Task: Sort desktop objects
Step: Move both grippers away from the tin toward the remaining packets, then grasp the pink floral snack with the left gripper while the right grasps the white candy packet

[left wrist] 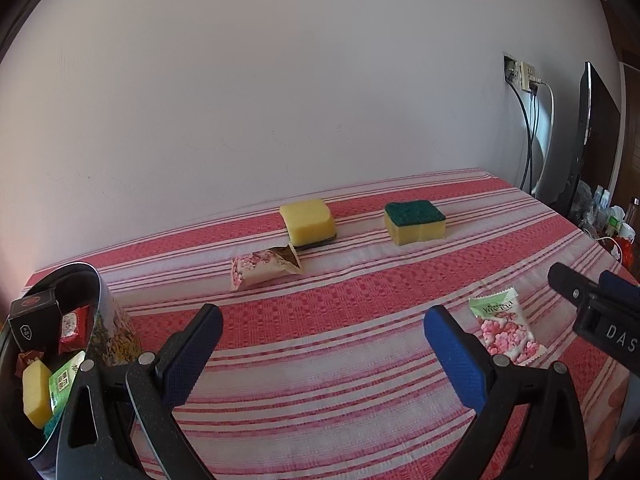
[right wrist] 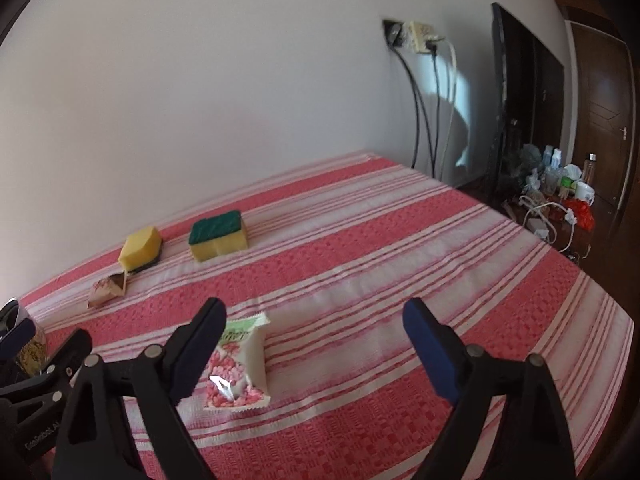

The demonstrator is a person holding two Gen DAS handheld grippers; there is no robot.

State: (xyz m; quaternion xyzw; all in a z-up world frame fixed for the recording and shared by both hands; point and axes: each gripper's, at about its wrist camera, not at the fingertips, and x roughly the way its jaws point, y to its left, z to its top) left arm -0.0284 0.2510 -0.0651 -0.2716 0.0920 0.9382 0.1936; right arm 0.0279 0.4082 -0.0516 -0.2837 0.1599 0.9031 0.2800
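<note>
A room in a home. A table covered with a red-and-white striped cloth (right wrist: 400,240) stands against a plain white wall (right wrist: 200,80). A wall socket (right wrist: 420,36) with several plugs feeds cables (right wrist: 424,120) that hang down behind the table. To the right, a flat screen (right wrist: 516,100) stands edge-on, with a side table (right wrist: 560,208) of bottles, a white mug (right wrist: 585,192) and a red bag just beside it, and a dark wooden door (right wrist: 600,100) with a lever handle beyond.

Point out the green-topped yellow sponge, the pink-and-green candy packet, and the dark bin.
Green-topped yellow sponge (left wrist: 415,221): left wrist view, top edge.
Pink-and-green candy packet (right wrist: 240,364): right wrist view, packet middle.
Dark bin (left wrist: 105,312): left wrist view, right wall.
</note>
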